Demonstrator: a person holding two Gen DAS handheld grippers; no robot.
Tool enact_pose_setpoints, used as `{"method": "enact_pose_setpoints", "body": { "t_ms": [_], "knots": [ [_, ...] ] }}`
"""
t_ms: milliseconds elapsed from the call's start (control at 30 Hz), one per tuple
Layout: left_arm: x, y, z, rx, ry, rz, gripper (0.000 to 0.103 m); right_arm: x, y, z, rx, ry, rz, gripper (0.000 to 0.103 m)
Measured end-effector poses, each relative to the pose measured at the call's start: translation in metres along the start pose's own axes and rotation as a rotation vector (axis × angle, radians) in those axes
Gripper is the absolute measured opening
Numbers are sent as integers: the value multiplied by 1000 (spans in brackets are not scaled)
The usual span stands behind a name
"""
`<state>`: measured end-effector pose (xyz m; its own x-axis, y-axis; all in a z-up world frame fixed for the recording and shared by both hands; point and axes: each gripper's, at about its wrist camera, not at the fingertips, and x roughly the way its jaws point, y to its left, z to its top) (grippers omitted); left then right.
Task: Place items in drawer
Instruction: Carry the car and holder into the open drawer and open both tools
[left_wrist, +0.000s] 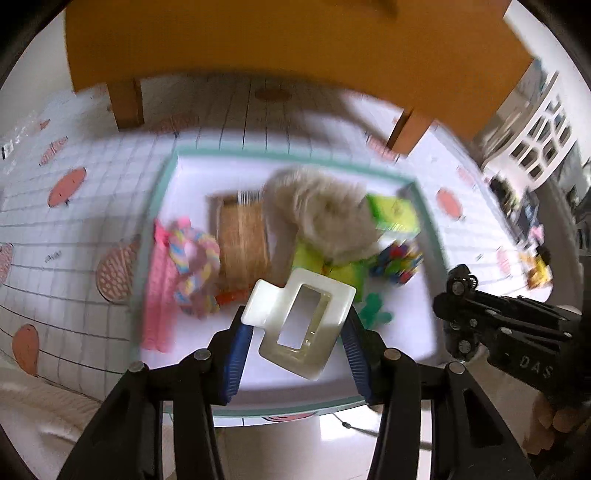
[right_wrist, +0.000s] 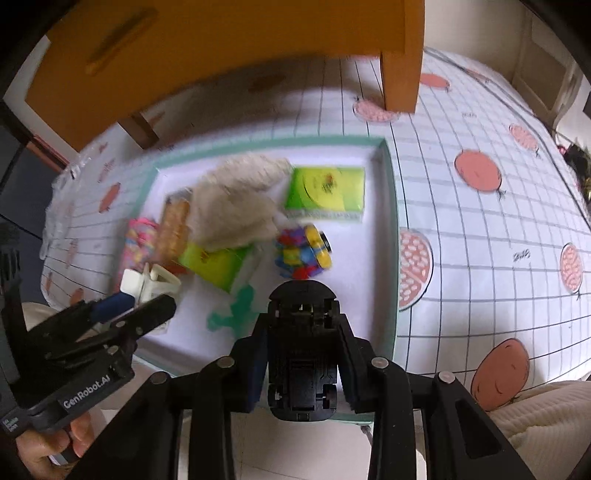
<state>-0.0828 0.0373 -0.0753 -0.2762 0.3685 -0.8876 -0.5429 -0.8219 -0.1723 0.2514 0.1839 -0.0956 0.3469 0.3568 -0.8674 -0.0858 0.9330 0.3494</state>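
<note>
Evidently mid-carry: the left gripper (left_wrist: 297, 345) clasps a cream hair claw (left_wrist: 301, 325) at lower centre, the right gripper (right_wrist: 303, 363) clamps a black toy car (right_wrist: 302, 350), both above the tray (right_wrist: 389, 206). Next, I judge, comes reaching the drawer.

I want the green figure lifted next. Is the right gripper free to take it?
Probably not: the right gripper is shut on a black toy car, though the green figure lies uncovered just ahead.

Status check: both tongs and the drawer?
Left tongs shut on white clip. Right tongs shut on black toy car. Both above open drawer, already cluttered.
</note>
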Motion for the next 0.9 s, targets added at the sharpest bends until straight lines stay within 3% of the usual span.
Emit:
{"method": "enact_pose_setpoints", "body": {
  "t_ms": [67, 267, 467, 667, 900],
  "knots": [
    [-23, -2, 11, 8, -65, -13, 50, -12, 11, 13, 1, -51, 13, 35],
    [-115, -14, 77, 32, -307, -64, 50, -108, 28, 48, -20, -271, 51, 35],
    [-176, -25, 149, 87, -455, -53, 50, -186, 54, 109, -81, -451, 25, 35],
    [-185, -19, 203, 88, -473, 6, 50, -223, 74, 158, -118, -529, -53, 35],
    [-161, -1, 237, 23, -389, 75, 50, -216, 72, 199, -69, -465, -109, 35]
  ]
}}
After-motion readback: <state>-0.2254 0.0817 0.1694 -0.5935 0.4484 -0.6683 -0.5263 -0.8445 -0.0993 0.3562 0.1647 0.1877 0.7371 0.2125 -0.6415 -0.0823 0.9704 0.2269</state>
